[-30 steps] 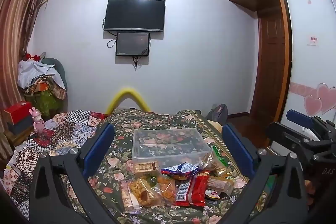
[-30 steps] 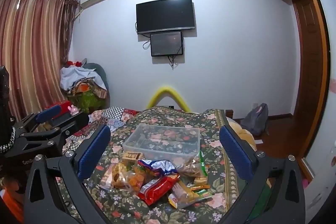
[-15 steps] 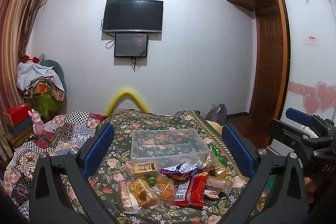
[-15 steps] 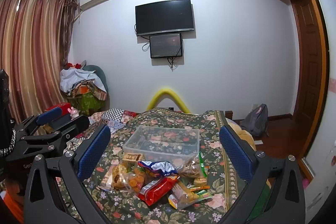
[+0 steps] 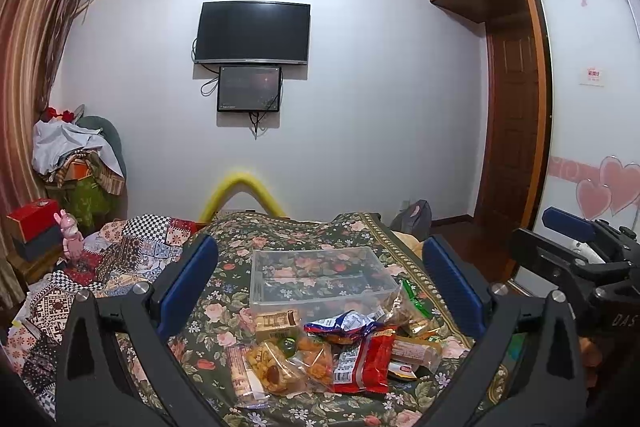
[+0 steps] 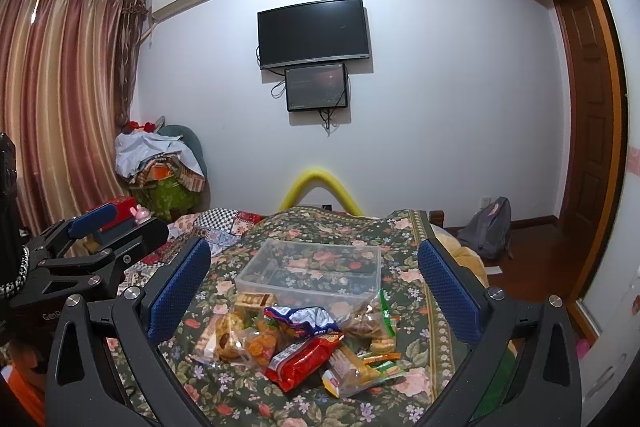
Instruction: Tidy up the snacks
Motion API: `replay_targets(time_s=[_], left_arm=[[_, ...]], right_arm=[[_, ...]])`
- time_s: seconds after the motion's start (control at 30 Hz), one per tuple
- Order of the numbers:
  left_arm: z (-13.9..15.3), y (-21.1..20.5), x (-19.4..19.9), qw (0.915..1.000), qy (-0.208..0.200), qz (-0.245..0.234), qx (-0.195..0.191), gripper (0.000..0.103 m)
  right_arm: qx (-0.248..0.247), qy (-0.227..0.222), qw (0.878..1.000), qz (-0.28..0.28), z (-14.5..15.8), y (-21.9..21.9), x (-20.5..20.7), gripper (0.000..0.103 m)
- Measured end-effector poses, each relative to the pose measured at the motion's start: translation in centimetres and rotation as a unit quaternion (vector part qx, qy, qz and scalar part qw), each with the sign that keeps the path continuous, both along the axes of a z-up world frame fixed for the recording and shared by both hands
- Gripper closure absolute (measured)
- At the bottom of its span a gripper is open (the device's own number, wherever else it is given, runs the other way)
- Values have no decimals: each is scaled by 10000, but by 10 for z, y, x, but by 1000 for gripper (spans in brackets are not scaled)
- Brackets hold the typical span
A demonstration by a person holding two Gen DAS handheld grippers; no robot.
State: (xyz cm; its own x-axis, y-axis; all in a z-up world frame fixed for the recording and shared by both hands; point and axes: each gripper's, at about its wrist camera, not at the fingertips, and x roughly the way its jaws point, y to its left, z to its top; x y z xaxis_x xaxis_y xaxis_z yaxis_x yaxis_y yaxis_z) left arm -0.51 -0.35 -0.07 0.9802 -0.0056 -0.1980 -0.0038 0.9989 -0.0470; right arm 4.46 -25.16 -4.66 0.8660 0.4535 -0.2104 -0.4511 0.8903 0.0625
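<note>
A heap of snack packets (image 5: 332,351) (image 6: 296,339) lies on the floral bedspread, with a red packet (image 5: 364,359) (image 6: 304,355) and a blue-and-white packet (image 5: 344,323) (image 6: 300,317) on top. Just behind it stands a clear plastic box (image 5: 320,277) (image 6: 312,273) with nothing in it. My left gripper (image 5: 320,291) hovers open above the heap, nothing between its blue pads. My right gripper (image 6: 314,287) is open too, empty, and also appears at the right edge of the left wrist view (image 5: 572,247). The left gripper appears at the left of the right wrist view (image 6: 104,239).
A floral bedspread (image 5: 304,231) covers the bed, with a patchwork quilt (image 5: 120,255) at its left. A yellow foam arch (image 6: 320,187) stands at the bed's far end. A chair piled with clothes (image 6: 160,163), a grey backpack (image 6: 486,227) and a wooden door (image 6: 588,147) line the room.
Both grippers have tilted slightly upward and back; the snacks and box sit a little lower in view. Nothing was grasped or moved.
</note>
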Motion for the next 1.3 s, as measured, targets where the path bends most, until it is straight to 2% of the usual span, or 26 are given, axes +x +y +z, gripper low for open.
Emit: replay_targets(time_s=[1.3], left_arm=[[-8,5,5,10000,89,9,-23,0]], right_arm=[[-51,90,9999,51,-3,5,3,0]])
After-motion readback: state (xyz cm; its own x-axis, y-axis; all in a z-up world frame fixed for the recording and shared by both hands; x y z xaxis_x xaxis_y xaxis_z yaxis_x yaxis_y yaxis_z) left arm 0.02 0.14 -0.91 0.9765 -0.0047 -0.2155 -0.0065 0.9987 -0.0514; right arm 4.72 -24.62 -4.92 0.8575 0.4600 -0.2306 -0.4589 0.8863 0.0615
